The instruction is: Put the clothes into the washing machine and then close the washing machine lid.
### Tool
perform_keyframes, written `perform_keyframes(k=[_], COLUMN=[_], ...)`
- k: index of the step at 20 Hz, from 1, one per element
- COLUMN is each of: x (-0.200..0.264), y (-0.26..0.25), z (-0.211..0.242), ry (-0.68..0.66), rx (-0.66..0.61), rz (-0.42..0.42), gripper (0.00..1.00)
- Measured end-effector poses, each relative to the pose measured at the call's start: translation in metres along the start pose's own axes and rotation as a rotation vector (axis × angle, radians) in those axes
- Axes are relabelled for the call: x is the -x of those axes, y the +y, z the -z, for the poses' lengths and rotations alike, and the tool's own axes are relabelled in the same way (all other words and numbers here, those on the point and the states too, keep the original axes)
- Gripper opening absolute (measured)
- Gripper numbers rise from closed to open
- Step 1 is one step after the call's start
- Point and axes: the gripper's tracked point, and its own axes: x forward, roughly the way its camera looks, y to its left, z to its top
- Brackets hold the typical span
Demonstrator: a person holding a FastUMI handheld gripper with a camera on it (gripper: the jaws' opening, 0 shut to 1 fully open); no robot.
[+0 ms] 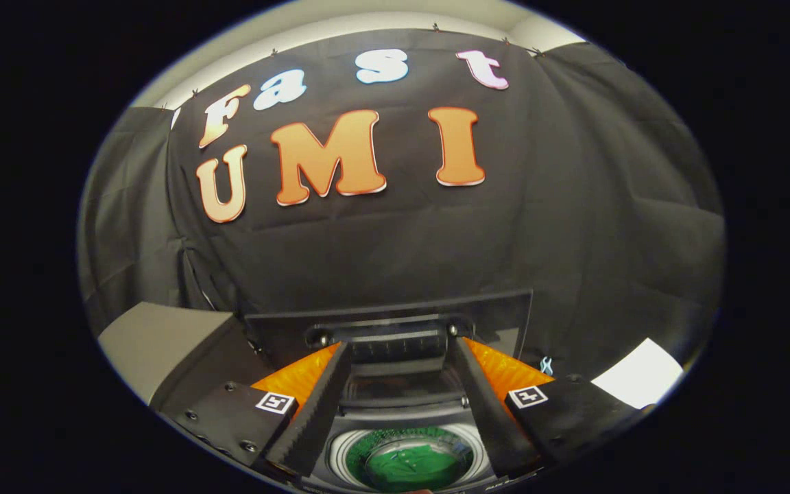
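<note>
With the green clothes (pixel 409 463) already down in the washing machine (pixel 405 418) drum, the gripper (pixel 400 363), wide open and empty, should catch the raised lid (pixel 388 319) just beyond it and draw it down evenly.

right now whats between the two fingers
In the gripper view the gripper is open, nothing gripped. Between its fingers lies the washing machine's round drum with green clothes inside, and beyond it the raised lid.
</note>
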Motion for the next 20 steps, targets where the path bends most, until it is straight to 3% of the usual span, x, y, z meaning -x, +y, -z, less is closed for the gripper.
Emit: perform_keyframes(k=[9, 17, 20], x=[-0.077, -0.140, -0.150], y=[0.008, 0.003, -0.005], z=[-0.062, -0.004, 0.002], ry=[-0.025, 0.193, 0.186], rx=[0.004, -0.038, 0.000], rz=[-0.019, -0.011, 0.027], gripper=[0.98, 0.98, 0.97])
